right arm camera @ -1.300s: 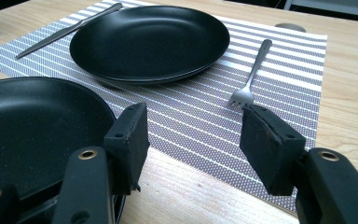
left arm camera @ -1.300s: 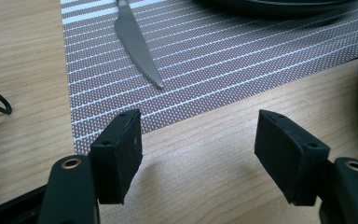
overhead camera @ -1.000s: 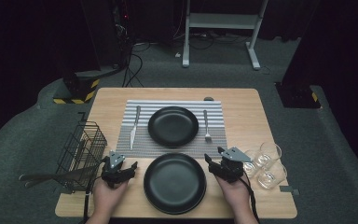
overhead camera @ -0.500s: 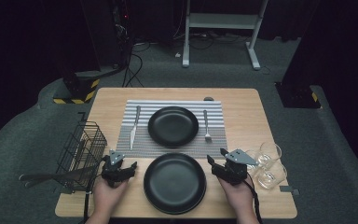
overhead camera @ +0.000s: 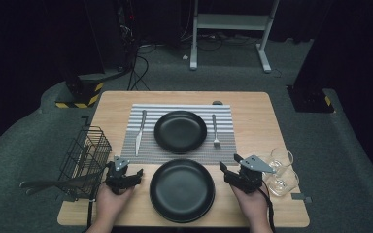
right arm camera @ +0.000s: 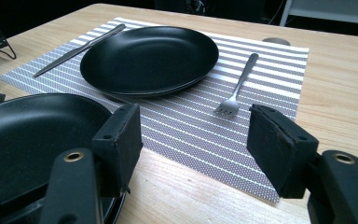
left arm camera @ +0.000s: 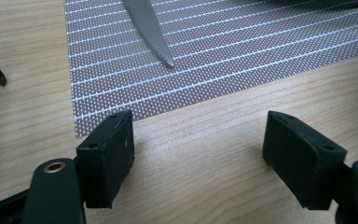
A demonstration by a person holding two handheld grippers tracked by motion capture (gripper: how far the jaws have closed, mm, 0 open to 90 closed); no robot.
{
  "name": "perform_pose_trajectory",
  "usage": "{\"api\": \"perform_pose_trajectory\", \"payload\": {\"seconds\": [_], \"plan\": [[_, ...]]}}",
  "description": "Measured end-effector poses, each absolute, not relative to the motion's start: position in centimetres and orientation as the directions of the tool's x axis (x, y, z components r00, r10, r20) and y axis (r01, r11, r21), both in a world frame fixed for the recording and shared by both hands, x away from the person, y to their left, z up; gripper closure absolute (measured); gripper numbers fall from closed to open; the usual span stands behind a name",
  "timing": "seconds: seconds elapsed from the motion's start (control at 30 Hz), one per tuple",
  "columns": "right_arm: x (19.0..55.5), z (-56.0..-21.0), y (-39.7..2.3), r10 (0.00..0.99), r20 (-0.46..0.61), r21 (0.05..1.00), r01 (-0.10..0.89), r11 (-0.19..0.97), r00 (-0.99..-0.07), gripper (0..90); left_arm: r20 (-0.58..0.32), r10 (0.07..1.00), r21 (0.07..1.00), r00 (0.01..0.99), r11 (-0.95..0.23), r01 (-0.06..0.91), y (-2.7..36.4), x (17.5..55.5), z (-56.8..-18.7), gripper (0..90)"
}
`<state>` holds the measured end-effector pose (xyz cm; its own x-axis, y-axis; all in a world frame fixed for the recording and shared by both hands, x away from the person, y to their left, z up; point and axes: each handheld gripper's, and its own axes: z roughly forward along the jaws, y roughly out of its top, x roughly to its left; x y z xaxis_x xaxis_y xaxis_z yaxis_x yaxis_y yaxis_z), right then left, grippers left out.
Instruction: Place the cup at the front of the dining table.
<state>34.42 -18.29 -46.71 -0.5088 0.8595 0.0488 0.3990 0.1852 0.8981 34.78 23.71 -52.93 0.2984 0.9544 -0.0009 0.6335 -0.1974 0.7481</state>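
Black and round, the near plate (overhead camera: 182, 190) lies on the pale wooden worktop (overhead camera: 267, 121) in the high view, close to its front edge and just short of the striped placemat (overhead camera: 148, 144). We see the left hand-held gripper (overhead camera: 126, 175) just beside the plate's left rim and the right hand-held gripper (overhead camera: 234, 175) just beside its right rim, each in one hand. Both sets of jaws have just been opening, and nothing sits between either pair. On the placemat a second black plate (overhead camera: 180, 131) rests with a knife (overhead camera: 140, 132) to its left and a fork (overhead camera: 215, 131) to its right. A wire basket (overhead camera: 85, 160) stands at the worktop's left edge, and two glasses (overhead camera: 280, 170) stand at its right, just beside the right hand-held gripper.

From the left gripper view we look along the left hand-held gripper (left arm camera: 200, 158), whose jaws stand spread over bare wood. The placemat's (left arm camera: 242, 42) corner lies just ahead of them, and the knife's (left arm camera: 149, 30) serrated tip points toward us.

From the right gripper view the right hand-held gripper (right arm camera: 191, 149) is likewise spread, with bare worktop and the placemat's edge in the gap. Its left jaw stands at the rim of the near plate (right arm camera: 28, 135); we cannot tell whether it touches. Beyond lie the far plate (right arm camera: 151, 58), the fork (right arm camera: 235, 91) and the knife (right arm camera: 77, 49).
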Motion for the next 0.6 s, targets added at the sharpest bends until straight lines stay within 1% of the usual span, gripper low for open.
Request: {"api": "perform_pose_trajectory", "payload": {"seconds": [0.37, 0.47, 0.6], "plan": [[34.14, -46.45, -18.9, 0.867, 0.046, 0.897, 0.403, 0.183, -0.497, 32.5, -0.005, 0.95, 0.744, 0.311, -0.204, 0.636, 23.67, 34.77, -52.99, 21.0], [34.04, -46.4, -19.11, 0.868, 0.05, 0.897, 0.404, 0.178, -0.494, 31.9, -0.002, 0.946, 0.737, 0.324, -0.217, 0.64, 23.47, 34.81, -53.0, 16.3], [33.86, -46.45, -19.29, 0.869, 0.049, 0.895, 0.408, 0.18, -0.492, 31.2, -0.006, 0.946, 0.737, 0.323, -0.214, 0.641, 23.42, 34.9, -53.01, 15.6]]}}
